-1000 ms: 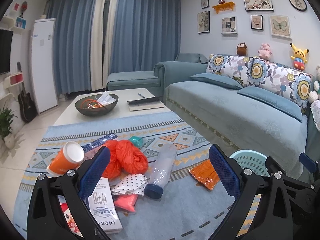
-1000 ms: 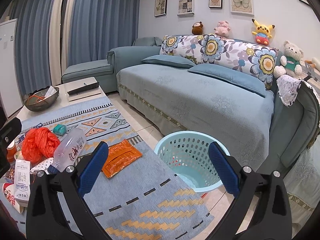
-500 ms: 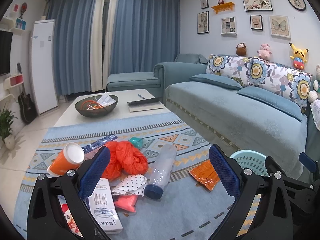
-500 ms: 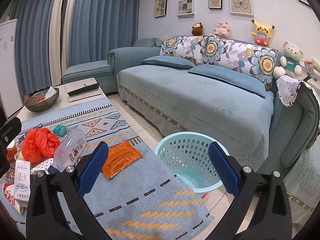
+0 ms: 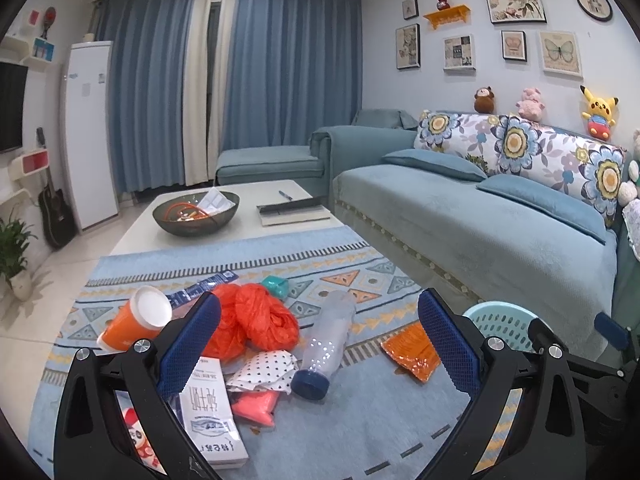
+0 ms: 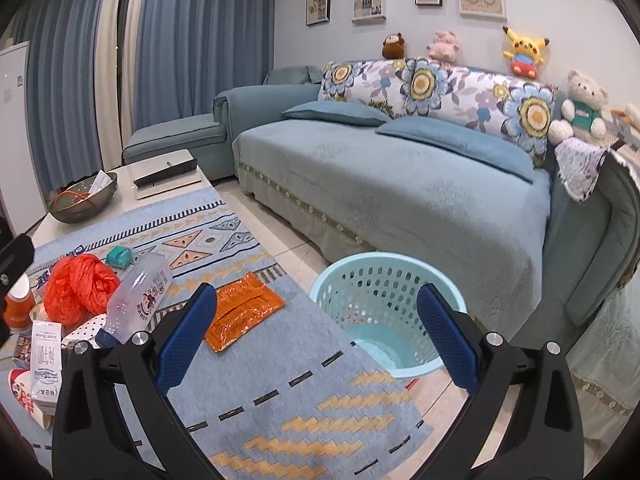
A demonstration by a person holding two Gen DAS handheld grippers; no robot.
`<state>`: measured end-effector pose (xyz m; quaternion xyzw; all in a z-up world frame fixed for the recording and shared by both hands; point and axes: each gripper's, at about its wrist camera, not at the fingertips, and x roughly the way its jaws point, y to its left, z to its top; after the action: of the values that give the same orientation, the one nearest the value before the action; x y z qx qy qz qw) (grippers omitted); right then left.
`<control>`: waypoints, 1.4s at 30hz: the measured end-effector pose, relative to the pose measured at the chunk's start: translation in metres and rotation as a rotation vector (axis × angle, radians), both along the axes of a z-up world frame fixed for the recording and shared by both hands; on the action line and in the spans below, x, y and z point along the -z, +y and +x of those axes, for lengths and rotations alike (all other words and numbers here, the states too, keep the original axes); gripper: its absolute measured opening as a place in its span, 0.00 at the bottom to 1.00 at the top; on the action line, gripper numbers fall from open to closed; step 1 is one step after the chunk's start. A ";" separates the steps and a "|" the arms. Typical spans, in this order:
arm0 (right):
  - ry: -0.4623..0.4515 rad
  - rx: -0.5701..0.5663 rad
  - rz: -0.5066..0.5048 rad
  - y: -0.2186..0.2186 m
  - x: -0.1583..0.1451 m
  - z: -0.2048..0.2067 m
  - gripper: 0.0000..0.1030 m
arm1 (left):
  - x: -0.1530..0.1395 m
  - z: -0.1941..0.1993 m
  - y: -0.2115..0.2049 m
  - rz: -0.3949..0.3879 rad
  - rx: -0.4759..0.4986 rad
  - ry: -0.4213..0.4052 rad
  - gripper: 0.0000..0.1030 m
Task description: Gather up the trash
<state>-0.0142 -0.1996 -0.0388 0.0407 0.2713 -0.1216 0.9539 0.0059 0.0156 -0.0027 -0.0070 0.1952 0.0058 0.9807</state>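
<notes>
On the patterned rug (image 5: 360,420), trash lies clustered: plastic bottle (image 5: 326,344), orange bag (image 5: 256,320), paper cup (image 5: 136,320). Left tool (image 5: 316,344) and right tool (image 6: 316,340) hover released, empty; basket (image 6: 384,280) beside sofa (image 6: 400,188).

A home living room, probably a flat: blue sofa (image 6: 400,184), curtains (image 5: 280,80), coffee table (image 5: 248,236), patterned rug (image 6: 280,400).

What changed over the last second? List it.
Nothing visibly changed. The left gripper and right gripper hang open and empty over the rug. The bottle, red bag, orange packet and basket lie as before.
</notes>
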 end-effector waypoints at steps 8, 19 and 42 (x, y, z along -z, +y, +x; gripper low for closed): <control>0.074 -0.062 -0.032 0.005 0.008 0.021 0.92 | 0.001 0.008 0.028 -0.048 -0.061 0.048 0.93; 0.179 -0.178 0.039 0.016 0.035 0.073 0.90 | -0.002 -0.008 0.145 -0.065 -0.359 0.080 0.93; 0.256 -0.226 0.010 0.038 0.079 0.116 0.49 | 0.065 0.009 0.179 -0.313 -0.157 0.397 0.81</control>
<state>0.1016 -0.1620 -0.1178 -0.0013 0.3939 -0.0162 0.9190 0.0148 0.1941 -0.0676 -0.1723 0.3812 0.0528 0.9067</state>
